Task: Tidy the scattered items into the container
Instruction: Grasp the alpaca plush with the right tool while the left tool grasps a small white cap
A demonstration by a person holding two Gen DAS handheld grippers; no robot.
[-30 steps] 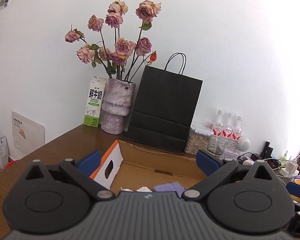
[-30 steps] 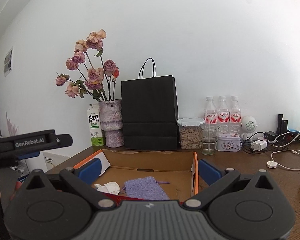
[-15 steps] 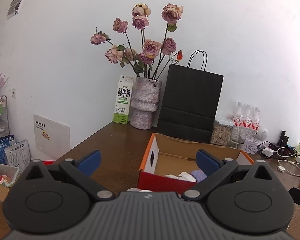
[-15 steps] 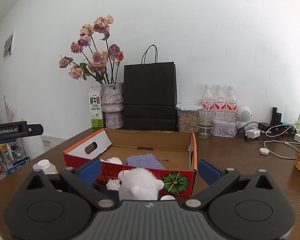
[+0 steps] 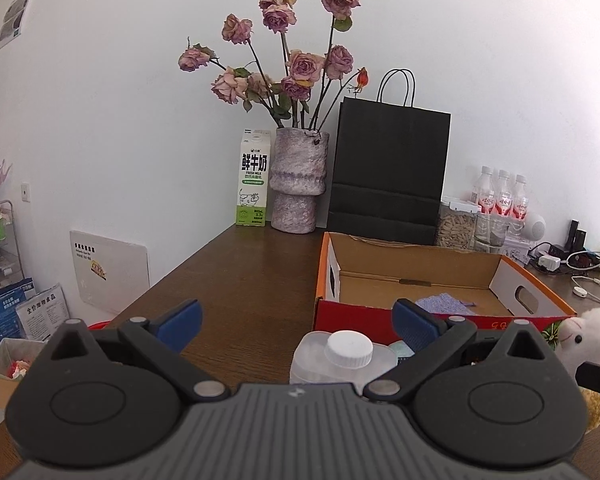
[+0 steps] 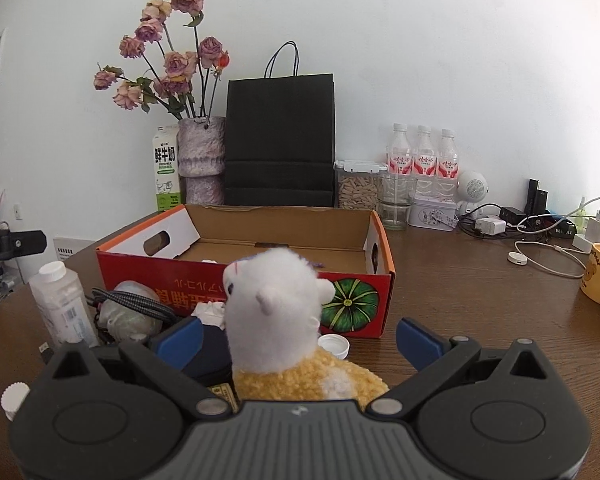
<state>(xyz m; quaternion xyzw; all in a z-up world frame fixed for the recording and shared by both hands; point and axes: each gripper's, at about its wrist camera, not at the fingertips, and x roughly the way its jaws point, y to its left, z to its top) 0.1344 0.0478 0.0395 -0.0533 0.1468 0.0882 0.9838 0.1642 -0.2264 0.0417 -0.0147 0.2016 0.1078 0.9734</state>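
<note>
— Two grippers have backed out from over the cardboard box [image 6: 244, 276], so we're off for the next pieces. The purple pouch [image 5: 444, 304] lies inside it.

— Our left gripper [image 5: 296, 318], jaws wide and empty, now lines up on the plastic bottle [image 5: 342, 356] in front of the box. Our right gripper [image 6: 298, 334] (also wide, gripping nothing) frames the plush alpaca [image 6: 276, 308].
</note>
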